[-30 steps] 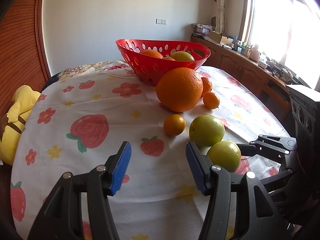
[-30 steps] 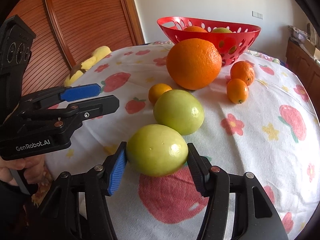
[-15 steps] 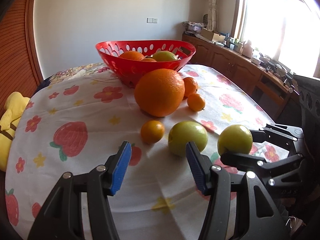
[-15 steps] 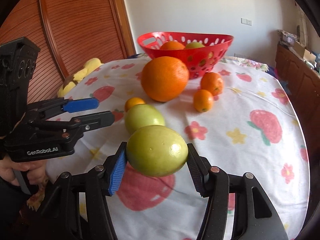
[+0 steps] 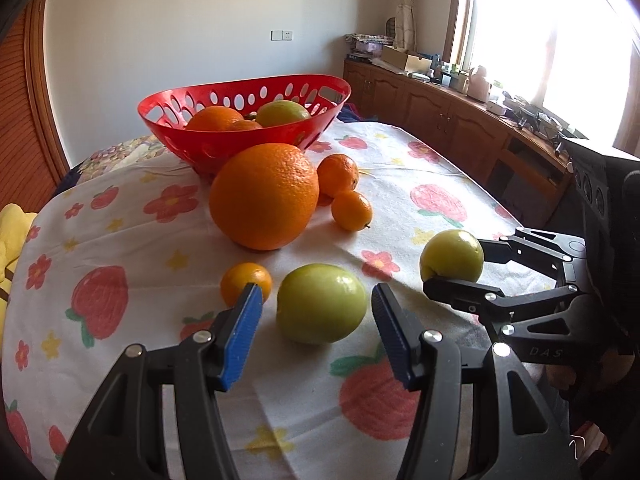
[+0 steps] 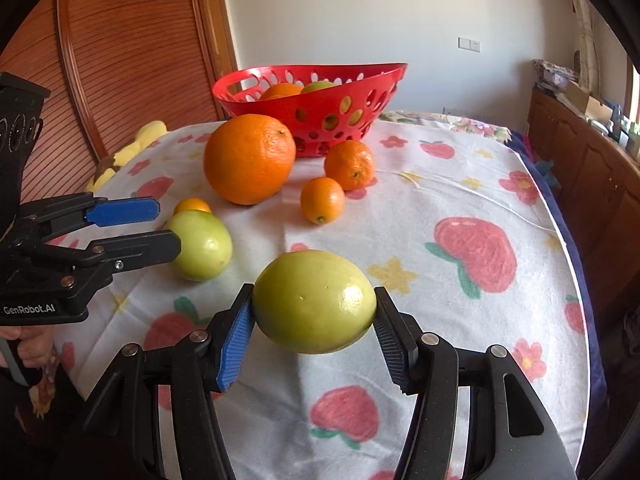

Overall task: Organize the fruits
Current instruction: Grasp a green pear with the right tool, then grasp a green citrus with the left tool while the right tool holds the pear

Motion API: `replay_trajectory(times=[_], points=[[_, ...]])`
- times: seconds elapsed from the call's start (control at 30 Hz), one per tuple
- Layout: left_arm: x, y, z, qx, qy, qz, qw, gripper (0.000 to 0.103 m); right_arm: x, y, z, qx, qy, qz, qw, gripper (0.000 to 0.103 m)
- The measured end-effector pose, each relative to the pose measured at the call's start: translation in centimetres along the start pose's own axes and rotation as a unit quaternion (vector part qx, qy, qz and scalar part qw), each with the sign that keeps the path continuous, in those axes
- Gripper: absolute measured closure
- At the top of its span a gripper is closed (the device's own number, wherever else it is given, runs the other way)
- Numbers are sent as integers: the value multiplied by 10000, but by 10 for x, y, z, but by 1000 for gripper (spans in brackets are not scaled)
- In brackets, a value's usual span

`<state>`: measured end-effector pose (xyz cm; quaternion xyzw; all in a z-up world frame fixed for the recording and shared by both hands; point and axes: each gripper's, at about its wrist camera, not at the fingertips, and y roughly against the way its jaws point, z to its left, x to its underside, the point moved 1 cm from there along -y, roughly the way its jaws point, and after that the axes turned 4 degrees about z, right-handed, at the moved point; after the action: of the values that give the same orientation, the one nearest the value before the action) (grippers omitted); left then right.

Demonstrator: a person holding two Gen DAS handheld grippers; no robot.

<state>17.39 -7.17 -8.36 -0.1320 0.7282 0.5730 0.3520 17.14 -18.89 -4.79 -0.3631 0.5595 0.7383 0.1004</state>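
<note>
Green, glossy apple (image 6: 314, 300) clamped across its widest girth in right gripper (image 6: 314, 322) jaws. Likely firm, slick, bruisable. Left gripper (image 5: 316, 334) jaws apart, empty.

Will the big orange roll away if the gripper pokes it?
Probably a little. The big orange is round and sits loose on the tablecloth, so a poke could start it rolling. The soft, wrinkled cloth would likely slow it soon. It looks bulkier than the fruits beside it, so it is probably heavy to push.
</note>
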Motion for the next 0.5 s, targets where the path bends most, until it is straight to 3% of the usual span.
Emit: replay_trajectory(times=[0.5], points=[[-3, -27, -10, -206, -199, 288, 9992, 46, -1, -7, -13, -170, -173, 58, 9997, 44]])
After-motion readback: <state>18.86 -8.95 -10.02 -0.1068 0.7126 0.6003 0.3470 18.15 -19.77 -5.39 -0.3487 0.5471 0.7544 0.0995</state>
